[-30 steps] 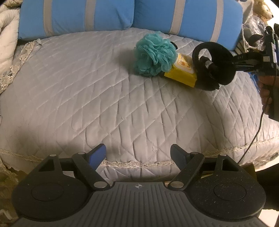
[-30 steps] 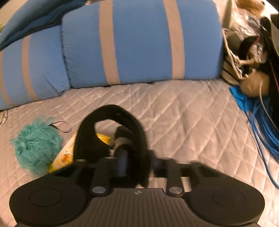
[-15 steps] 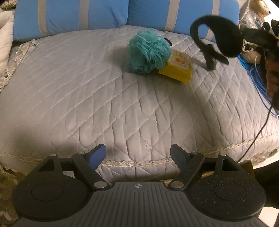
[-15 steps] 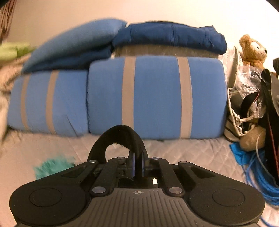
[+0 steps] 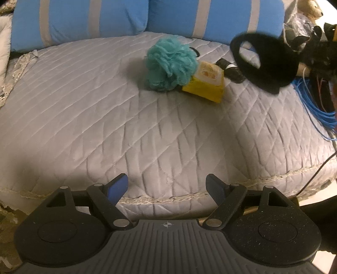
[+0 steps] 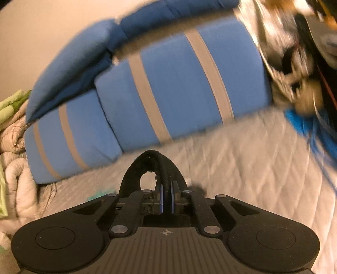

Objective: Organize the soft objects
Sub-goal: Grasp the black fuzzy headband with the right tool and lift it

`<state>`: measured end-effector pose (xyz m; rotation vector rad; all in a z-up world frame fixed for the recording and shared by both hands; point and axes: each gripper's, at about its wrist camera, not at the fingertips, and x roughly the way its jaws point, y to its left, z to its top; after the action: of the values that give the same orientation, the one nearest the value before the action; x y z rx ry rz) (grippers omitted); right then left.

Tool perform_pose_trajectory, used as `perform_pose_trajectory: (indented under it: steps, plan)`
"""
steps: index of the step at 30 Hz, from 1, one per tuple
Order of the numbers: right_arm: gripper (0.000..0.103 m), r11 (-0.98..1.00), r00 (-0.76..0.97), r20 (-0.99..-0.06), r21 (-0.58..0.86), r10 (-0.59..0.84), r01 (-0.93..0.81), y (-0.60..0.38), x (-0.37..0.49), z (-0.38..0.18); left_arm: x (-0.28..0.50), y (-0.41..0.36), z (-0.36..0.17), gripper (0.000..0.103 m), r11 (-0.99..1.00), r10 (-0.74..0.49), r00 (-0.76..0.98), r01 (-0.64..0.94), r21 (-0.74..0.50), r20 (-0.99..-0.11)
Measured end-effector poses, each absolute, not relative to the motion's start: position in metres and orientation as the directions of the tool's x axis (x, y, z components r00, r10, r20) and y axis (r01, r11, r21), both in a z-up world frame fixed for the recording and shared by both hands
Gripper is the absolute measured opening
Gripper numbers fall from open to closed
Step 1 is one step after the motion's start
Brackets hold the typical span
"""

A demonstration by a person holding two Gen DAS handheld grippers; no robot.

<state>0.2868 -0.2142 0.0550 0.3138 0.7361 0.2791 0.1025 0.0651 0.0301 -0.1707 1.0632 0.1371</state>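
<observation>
Your right gripper (image 6: 165,199) is clenched on a black fuzzy band (image 6: 157,168), its blue pads pressed flat against the soft strip from both sides. The band arches up from the fingers in a rounded loop with a ragged inner edge. In your left wrist view the same black fuzzy band (image 5: 265,63) hangs in the air over the right side of the bed, a thick plush ring that is blurred at its edges, and the right gripper (image 5: 316,54) holding it is a dark smear at the frame's edge.

Your left gripper (image 5: 167,187) is released, its two blue-faced fingers spread wide with nothing between them, poised over the near edge of the quilted grey bedspread (image 5: 105,118). That cover is stitched in a diamond pattern and trimmed with a pale braided cord along its front hem.

Toward the back of the bed sits a teal mesh bath pouf (image 5: 170,65), ruffled and round, touching a yellow soft pack (image 5: 207,82) with a pale printed top. Just beyond the pack lies a small dark rolled item (image 5: 230,70); what it is made of is too unclear to tell. Two blue bolster pillows (image 5: 84,19) with grey stripes line the headboard side. A tangle of blue cable (image 5: 316,107) spills along the right edge.
</observation>
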Motion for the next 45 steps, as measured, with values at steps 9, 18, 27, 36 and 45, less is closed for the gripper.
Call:
perform_pose_trajectory:
  steps: [9,18,27,36,45]
  plan:
    - [0.014,0.918,0.47,-0.815,0.395,0.34,0.021,-0.251,0.289,0.012,0.11,0.047,0.034,0.081,0.985,0.014,0.488,-0.157,-0.072,-0.872]
    - [0.092,0.924,0.471,-0.794,0.334,0.383,-0.188,-0.235,0.272,0.013,0.118,0.034,0.038,0.081,0.987,-0.003,0.493,-0.137,-0.081,-0.87]
    - [0.103,0.858,0.53,-0.798,-0.032,0.287,-0.512,-0.181,0.233,0.0,0.121,0.028,0.04,0.081,0.989,-0.012,0.499,-0.123,-0.085,-0.867]
    - [0.102,0.897,0.613,-0.761,-0.096,0.214,-0.432,-0.176,0.251,-0.019,0.119,0.031,0.037,0.081,0.988,-0.006,0.491,-0.131,-0.08,-0.871]
    - [0.094,0.876,0.655,-0.724,-0.151,0.217,-0.458,-0.165,0.26,-0.018,0.116,0.038,0.037,0.081,0.986,-0.006,0.491,-0.143,-0.087,-0.871]
